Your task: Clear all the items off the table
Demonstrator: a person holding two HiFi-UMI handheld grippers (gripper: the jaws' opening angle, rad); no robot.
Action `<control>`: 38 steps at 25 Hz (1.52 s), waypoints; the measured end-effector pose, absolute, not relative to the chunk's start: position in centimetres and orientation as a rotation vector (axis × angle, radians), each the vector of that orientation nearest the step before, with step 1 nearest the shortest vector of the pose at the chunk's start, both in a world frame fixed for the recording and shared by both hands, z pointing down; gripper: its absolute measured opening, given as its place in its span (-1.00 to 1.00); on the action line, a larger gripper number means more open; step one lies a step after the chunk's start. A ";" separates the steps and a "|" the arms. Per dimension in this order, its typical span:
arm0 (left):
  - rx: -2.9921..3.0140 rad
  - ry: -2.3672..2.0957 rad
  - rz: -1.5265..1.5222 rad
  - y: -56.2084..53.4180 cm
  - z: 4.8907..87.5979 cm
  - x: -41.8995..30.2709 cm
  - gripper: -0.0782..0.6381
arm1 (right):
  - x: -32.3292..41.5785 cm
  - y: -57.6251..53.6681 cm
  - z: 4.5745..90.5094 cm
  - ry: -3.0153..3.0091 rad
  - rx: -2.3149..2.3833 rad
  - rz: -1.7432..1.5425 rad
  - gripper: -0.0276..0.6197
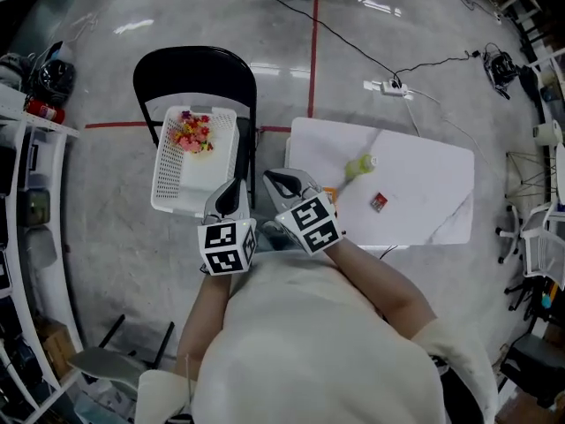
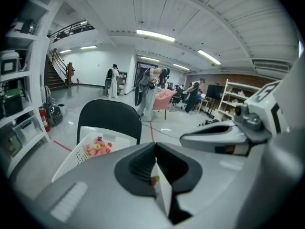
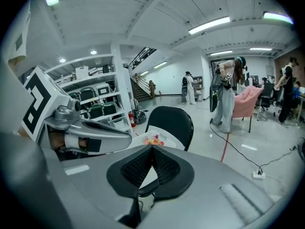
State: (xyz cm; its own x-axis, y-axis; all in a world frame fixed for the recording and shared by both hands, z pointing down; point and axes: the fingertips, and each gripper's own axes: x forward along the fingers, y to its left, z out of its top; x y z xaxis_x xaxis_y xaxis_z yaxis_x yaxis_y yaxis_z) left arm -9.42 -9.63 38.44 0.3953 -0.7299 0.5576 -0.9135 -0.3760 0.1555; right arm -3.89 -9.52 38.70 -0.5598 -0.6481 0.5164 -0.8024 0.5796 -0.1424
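White tabletop (image 1: 424, 175) carries a green bottle (image 1: 359, 165) lying near its middle and a red packet (image 1: 379, 201) toward the near edge. At its left edge, the right gripper (image 1: 287, 184) and left gripper (image 1: 231, 193) both have jaws pressed together, beside a basket (image 1: 168, 179) on a chair (image 1: 194, 69).

readable text: none | labels, brands, numbers: none legible | signs: none legible

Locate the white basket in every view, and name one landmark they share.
Head view: white basket left of centre.
Left gripper view: basket lower left.
Right gripper view: basket at centre, just above the jaws.
Shared landmark: the black chair holding it.
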 end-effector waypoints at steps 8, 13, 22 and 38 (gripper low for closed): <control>2.298 -1.248 0.643 -9.4 40.2 -5.7 -0.76 | 1.6 -7.5 42.1 -2.245 1.348 0.705 -0.92; 2.335 -1.173 0.676 -9.3 41.8 -4.4 -0.76 | 3.9 -5.6 45.2 -2.137 1.443 0.806 -0.92; 2.321 -1.092 0.738 -8.9 46.5 -4.2 -0.76 | 7.1 -3.8 52.1 -1.943 1.525 0.871 -0.84; 2.271 -0.943 0.859 -5.1 54.6 -3.4 -0.76 | 9.4 1.4 65.7 -1.648 1.516 1.091 -0.23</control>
State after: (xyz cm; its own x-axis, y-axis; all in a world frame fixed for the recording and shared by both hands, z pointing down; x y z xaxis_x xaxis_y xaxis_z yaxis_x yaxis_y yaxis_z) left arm -3.35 -5.09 54.60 0.5542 -0.4185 0.7195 -0.7556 -0.6155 0.2240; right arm 9.42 1.40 65.67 -0.1304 -0.4575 0.8796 -0.9884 -0.0092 -0.1513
